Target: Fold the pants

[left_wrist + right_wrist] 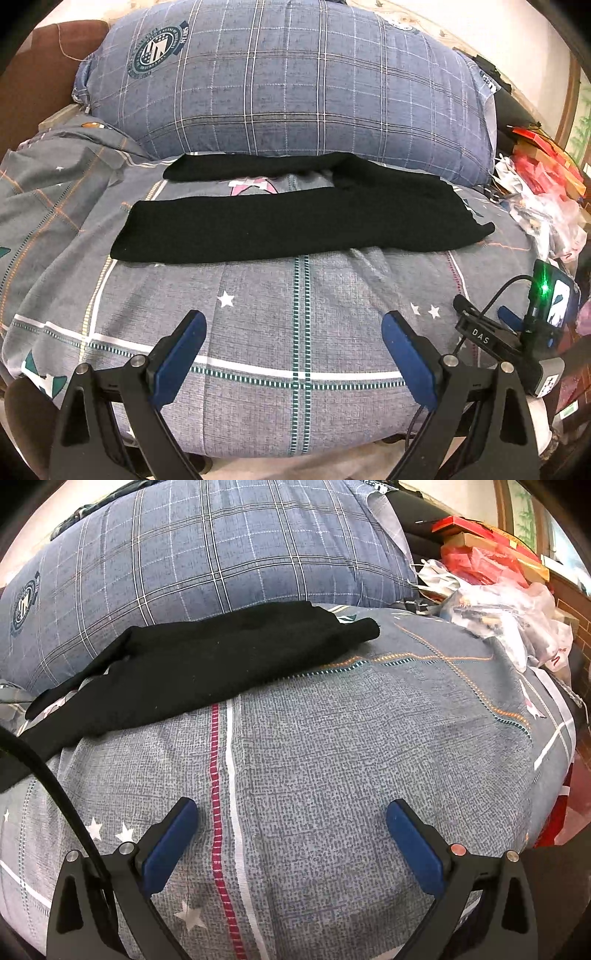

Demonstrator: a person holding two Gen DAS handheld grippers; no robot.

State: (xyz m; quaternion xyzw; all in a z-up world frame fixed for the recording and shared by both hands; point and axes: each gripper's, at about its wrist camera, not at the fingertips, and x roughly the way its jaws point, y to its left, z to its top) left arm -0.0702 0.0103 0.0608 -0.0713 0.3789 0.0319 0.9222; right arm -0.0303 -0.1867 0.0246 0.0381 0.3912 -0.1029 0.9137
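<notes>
The black pants lie flat on the bed, in the far part, close to the big blue pillow. They lie sideways across the bed, so their long way runs from left to right. The two legs point to the left with a gap between them, and the wide waist end is on the right. The near leg looks longer and fatter than the far leg in the left view. The left claw hangs over the near part of the bed with its two blue fingers wide apart and nothing in them. The right claw is the same, spread wide and empty, and well apart from the pants. Things could go wrong from here. The cloth is soft and the bed is puffy, so a claw could pinch the bed cover along with the pants. It could also grab just one layer, and then the fold would come out crooked. The pile of bags on the right could get bumped.
</notes>
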